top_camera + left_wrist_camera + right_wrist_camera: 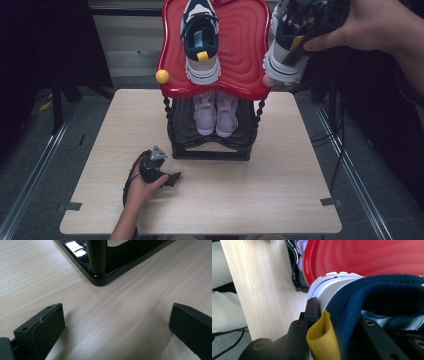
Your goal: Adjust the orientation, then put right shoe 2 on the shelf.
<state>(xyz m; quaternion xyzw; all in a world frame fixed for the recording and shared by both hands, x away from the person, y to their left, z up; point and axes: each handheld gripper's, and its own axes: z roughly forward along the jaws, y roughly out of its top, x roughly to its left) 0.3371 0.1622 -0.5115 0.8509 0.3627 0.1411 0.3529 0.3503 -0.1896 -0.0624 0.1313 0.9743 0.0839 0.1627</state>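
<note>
Holding the shoe [285, 55] pinched in your right gripper [305, 25], set it flat beside its twin [201, 45] on the red shelf [240, 45]; left gripper [167, 177] rests spread.

One sneaker [202, 42] on the rack's top shelf [240, 45], another [286, 55] held right of it.

A rectangular light wood-grain table [280, 195] stands on a grey floor [30, 150], with strips of dark tape at its near corners. Pale metal rails [36, 159] run along the floor on both sides of the table, and black cables [340, 145] trail down at the right. Beyond the table the room falls into dark shadow on either side of a pale panel [125, 35] at the back.
</note>
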